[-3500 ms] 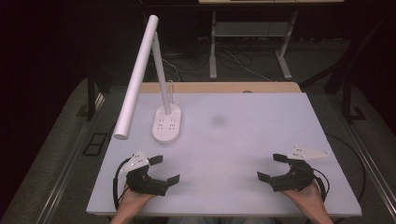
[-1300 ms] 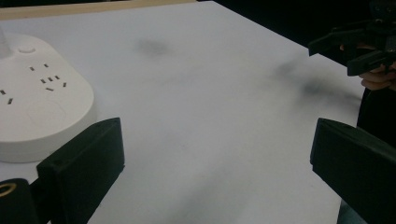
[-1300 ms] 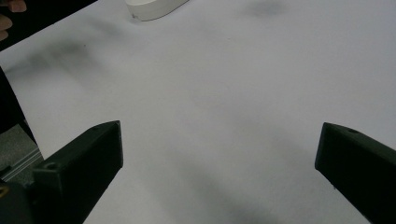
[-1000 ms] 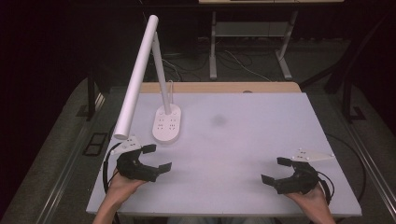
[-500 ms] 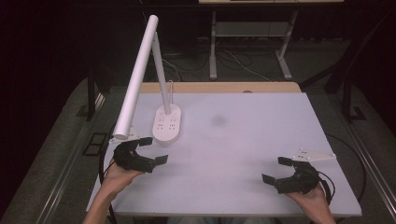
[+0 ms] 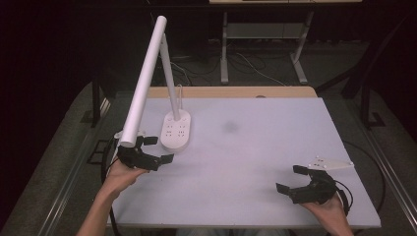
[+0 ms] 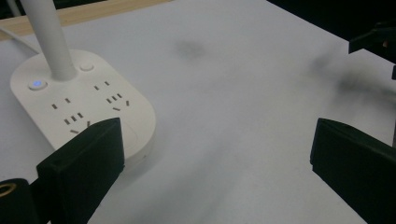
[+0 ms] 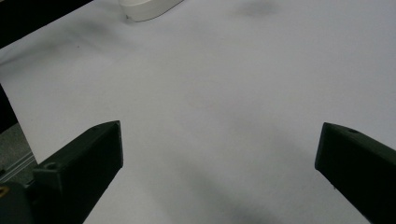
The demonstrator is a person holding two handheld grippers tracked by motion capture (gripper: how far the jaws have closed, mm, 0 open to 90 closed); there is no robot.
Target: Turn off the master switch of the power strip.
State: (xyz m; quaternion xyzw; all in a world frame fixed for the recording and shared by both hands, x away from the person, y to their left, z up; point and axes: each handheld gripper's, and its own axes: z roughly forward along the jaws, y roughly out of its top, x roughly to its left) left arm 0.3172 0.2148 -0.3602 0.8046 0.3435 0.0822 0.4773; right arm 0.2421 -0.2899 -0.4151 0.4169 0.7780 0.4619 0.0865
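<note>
A white desk lamp stands on the white table (image 6: 255, 147), its oval base (image 6: 176, 130) carrying sockets and its long tube head (image 6: 144, 78) slanting toward the near left. In the left gripper view the base (image 7: 79, 102) shows a lit blue button (image 7: 37, 85) beside the stem. My left gripper (image 6: 156, 149) is open, just left of and in front of the base, under the tube's lower end, with nothing between its jaws. My right gripper (image 6: 291, 178) is open near the table's front right, holding nothing. In the right gripper view a bit of the base (image 8: 147, 7) lies far ahead.
A faint dark smudge (image 6: 230, 127) marks the table's middle. A wooden strip (image 6: 231, 92) runs along the far edge. Metal table legs (image 6: 223, 54) and cables stand on the floor beyond. The right gripper's jaw (image 7: 376, 39) shows at the far right of the left gripper view.
My left gripper has moved forward and up the table's left side toward the lamp base. The right gripper has stayed near the front right, drifting slightly back.
</note>
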